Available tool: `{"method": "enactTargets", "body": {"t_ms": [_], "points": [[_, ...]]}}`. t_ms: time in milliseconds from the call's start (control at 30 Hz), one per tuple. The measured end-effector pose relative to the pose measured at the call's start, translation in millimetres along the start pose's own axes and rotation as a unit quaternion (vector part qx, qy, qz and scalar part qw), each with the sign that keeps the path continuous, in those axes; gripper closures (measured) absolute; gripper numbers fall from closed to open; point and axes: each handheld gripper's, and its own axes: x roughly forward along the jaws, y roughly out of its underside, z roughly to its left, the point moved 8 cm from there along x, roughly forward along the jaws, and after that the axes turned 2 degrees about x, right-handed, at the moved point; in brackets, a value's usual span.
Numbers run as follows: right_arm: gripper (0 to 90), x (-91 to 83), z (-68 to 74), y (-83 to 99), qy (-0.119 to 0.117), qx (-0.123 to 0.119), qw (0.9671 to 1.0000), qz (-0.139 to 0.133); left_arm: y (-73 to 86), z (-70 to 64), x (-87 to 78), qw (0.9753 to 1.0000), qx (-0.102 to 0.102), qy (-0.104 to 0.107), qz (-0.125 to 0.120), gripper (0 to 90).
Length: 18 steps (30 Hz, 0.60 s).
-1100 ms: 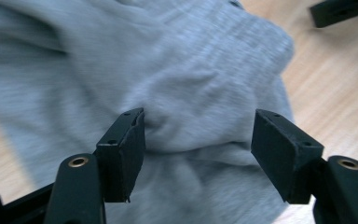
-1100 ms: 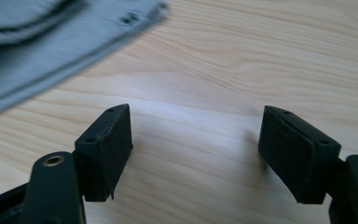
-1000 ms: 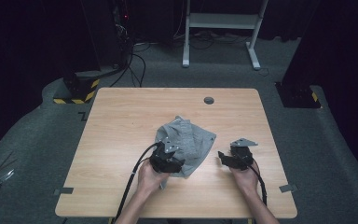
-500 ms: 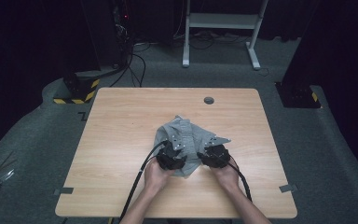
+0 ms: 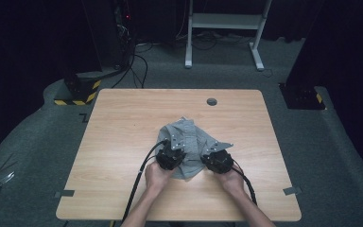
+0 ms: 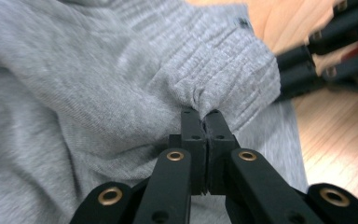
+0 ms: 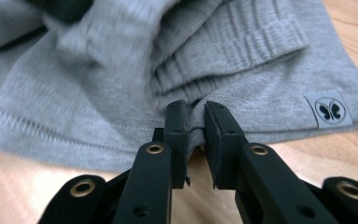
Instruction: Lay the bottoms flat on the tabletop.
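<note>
A crumpled grey knit garment lies at the middle of the wooden table. My left gripper sits at its near left edge, shut on a bunched ribbed fold of the garment, as the left gripper view shows. My right gripper is at the near right edge. In the right gripper view its jaws pinch the garment's hem, left of a small butterfly label. The right gripper also appears at the upper right of the left gripper view.
A round cable hole sits near the table's far edge. Tape strips mark the near corners. Beyond the table stand a white frame and a yellow-black striped base on grey carpet.
My right gripper moved left from bare table onto the garment's near right edge and took hold of the hem. The left gripper stayed on the garment, shifting slightly.
</note>
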Motion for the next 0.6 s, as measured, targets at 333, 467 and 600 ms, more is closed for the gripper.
{"method": "enactTargets", "body": {"t_ms": [333,467,600], "points": [[81.8,-16.5,18.4,15.8,-0.023,-0.05,0.9983,0.017,-24.6,27.6,-29.3,0.9954,-0.055,-0.021,-0.076,89.4],[81.9,-23.9,26.9,23.5,-0.042,-0.066,0.9967,0.023,-13.2,52.6,-24.3,0.9935,-0.075,-0.064,-0.057,89.4],[81.7,-32.8,32.8,31.8,-0.056,-0.082,0.9945,0.032,0.5,60.8,-16.1,0.9928,-0.091,-0.069,-0.038,88.7]]}}
